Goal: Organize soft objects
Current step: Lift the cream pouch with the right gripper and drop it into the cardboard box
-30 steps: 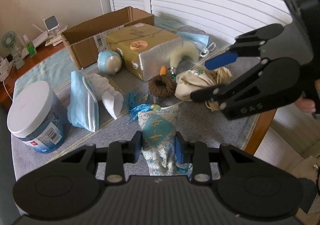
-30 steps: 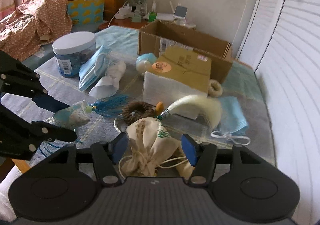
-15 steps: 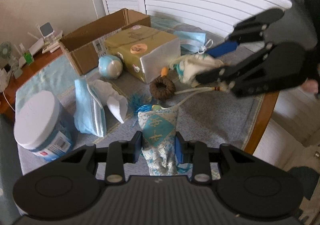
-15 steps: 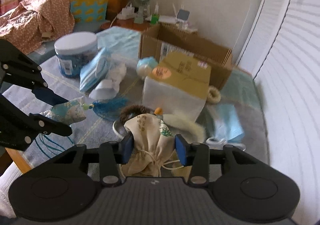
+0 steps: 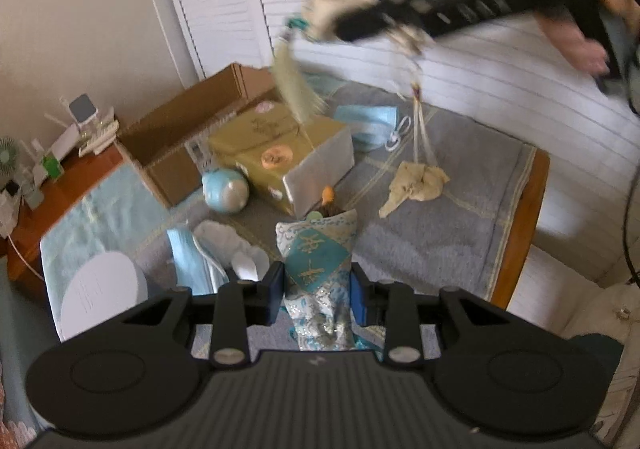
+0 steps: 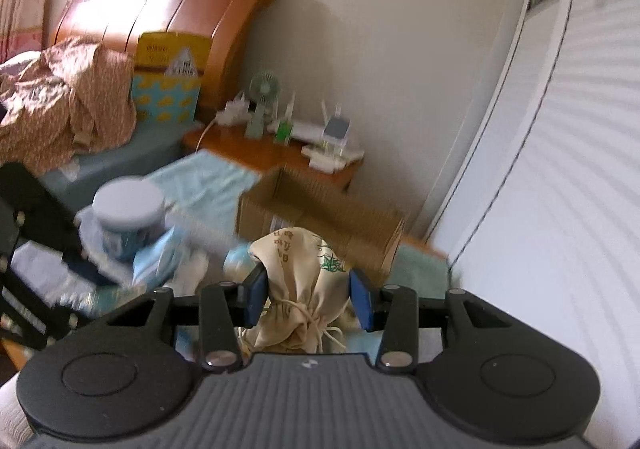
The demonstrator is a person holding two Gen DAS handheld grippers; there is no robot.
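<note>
Two pouches are in hand at once, one per gripper, which suits a task of gathering the soft things into one place. The left gripper point(image 5: 318, 295) has its jaws drawn nearly together and pinched on the blue embroidered sachet point(image 5: 316, 249), gripping it by the lower part so the patterned top stands up in front of the camera. The right gripper point(image 6: 309, 293) has its blue pads pressed on both sides of the cream drawstring pouch point(image 6: 300, 273), jaws partly open because the stuffed cloth fills the gap. In the left view that pouch hangs high above the table point(image 5: 516, 217), and a pale tassel point(image 5: 294, 85) and thin cords dangle from it toward the far side. The open cardboard box point(image 5: 176, 145) at the far left of the table looks like the likely destination, with the gold-wrapped box point(image 5: 280, 153) just in front of it. A second cream cloth point(image 5: 416, 185) lies loose on the grey mat on the right.

Compared with a second ago, the right gripper has closed from a wide stance onto the cream pouch and lifted it clear of the table, so its camera now sees the bed and wall instead of the tabletop. The left gripper has risen a little with the sachet, its grip unchanged. The face masks point(image 5: 368, 125) and the white-lidded jar point(image 5: 102, 293) stay where they were.
</note>
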